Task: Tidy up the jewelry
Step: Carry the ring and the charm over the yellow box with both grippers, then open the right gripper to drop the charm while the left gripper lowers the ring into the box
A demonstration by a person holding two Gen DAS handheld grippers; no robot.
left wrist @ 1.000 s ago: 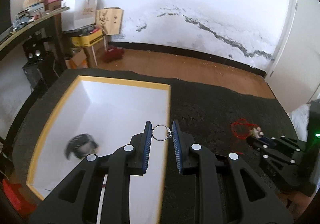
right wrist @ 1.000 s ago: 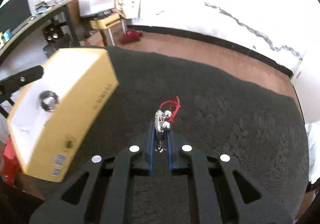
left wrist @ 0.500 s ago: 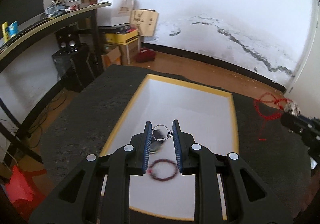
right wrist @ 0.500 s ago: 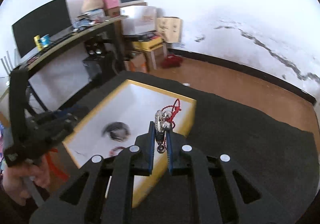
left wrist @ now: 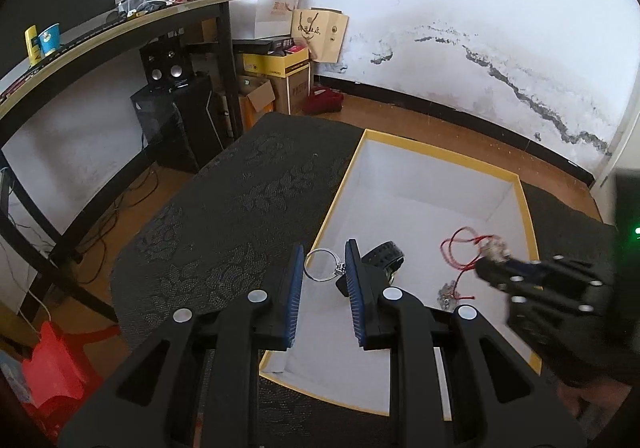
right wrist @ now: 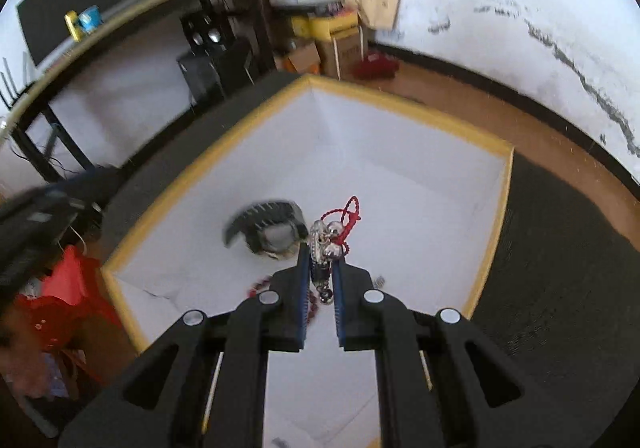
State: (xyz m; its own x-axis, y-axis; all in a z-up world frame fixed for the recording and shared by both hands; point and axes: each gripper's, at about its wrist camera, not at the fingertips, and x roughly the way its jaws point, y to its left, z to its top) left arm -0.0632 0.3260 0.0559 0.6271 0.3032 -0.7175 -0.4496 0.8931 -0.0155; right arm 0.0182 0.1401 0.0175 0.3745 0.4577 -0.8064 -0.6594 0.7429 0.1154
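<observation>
My left gripper (left wrist: 323, 266) is shut on a silver ring (left wrist: 324, 270) and holds it above the left rim of a white box with a yellow edge (left wrist: 436, 153). My right gripper (right wrist: 321, 254) is shut on a silver pendant with a red cord (right wrist: 326, 244) and holds it over the inside of the box (right wrist: 404, 103); it also shows in the left wrist view (left wrist: 494, 262). A black bracelet (left wrist: 386, 254) lies on the box floor, also in the right wrist view (right wrist: 268, 226). A dark red bead bracelet (right wrist: 312, 300) lies partly hidden behind my right fingers.
The box sits on a dark patterned tablecloth (left wrist: 240, 232). A small silver piece (left wrist: 446, 294) lies on the box floor. A desk with shelf (left wrist: 120, 35), speakers and cardboard boxes stand to the far left. A red stool (left wrist: 52, 372) stands low at the left.
My right gripper has moved left with the pendant, from the box's near edge to over its inside. My left gripper has shifted left, from over the box floor to its left rim.
</observation>
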